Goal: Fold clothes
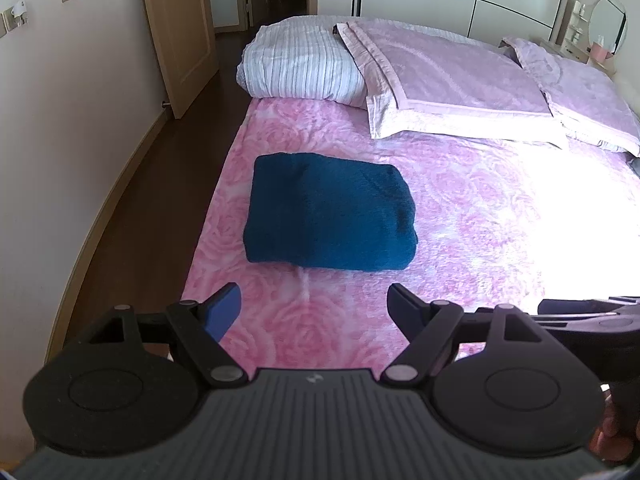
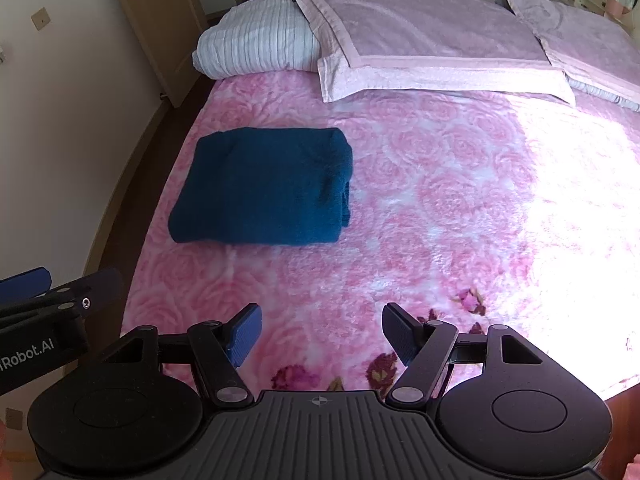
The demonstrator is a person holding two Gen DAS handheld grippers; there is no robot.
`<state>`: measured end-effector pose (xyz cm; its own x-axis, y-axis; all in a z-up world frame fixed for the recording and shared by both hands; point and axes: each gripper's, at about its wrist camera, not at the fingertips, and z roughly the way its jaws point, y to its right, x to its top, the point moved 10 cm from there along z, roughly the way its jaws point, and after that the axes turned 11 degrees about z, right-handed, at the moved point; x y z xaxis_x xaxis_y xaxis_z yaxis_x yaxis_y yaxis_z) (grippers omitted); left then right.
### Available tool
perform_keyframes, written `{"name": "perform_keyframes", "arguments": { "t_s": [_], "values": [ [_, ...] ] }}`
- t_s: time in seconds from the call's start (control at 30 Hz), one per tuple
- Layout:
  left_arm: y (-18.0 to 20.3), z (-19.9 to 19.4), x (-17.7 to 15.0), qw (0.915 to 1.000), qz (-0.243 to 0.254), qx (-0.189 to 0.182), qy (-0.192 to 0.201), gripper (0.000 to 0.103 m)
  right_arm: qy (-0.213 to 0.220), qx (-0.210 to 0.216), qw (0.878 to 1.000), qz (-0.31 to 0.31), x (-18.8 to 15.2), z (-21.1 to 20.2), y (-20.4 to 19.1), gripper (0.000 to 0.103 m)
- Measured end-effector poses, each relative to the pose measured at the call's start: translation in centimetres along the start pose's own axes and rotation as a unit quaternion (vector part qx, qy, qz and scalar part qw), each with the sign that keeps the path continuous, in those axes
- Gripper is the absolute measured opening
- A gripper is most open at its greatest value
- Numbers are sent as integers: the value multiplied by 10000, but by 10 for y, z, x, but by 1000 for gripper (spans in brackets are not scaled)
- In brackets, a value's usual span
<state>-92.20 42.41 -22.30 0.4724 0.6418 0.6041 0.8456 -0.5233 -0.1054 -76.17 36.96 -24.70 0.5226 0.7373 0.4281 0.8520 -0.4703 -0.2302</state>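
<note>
Far left: cream wall (image 1: 80, 120) w/ switch plates, wood door (image 1: 180, 32) ajar, dark wood floor (image 1: 152, 208) running alongside the bed. Bed's pink rose blanket (image 1: 460, 208) takes up most of the view. Folded dark-teal garment (image 1: 328, 212) sits on the blanket near the bed's left edge, compact rectangle, folded edges stacked on its right side, nothing touching it. Behind it, striped white duvet roll (image 1: 300, 68) at the far left of the bed, then two pale pink pillows (image 1: 452, 80) side by side to the right. Left tongs (image 1: 314, 312) hang over the blanket, short of the garment, pads apart, nothing between them. Right tongs (image 2: 322, 334) just beside them on the right, also apart and empty, over blanket w/ darker purple flower print (image 2: 380, 364). Both angled down at the bed. Right part of the blanket is blown out by sunlight, detail lost there. Far right corner: round mirror (image 1: 608, 24) on a white dresser, items on it too small to tell.
</note>
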Motion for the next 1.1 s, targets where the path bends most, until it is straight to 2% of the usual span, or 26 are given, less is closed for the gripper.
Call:
{"name": "perform_keyframes", "arguments": {
  "t_s": [0.63, 1.1],
  "values": [
    [-23, 34, 4, 9994, -249, 207, -142, 78, -84, 139, 9994, -316, 17, 31, -29, 70],
    [-20, 46, 16, 9990, -322, 297, -89, 77, -256, 118, 9986, -450, 28, 50, -26, 70]
  ]
}}
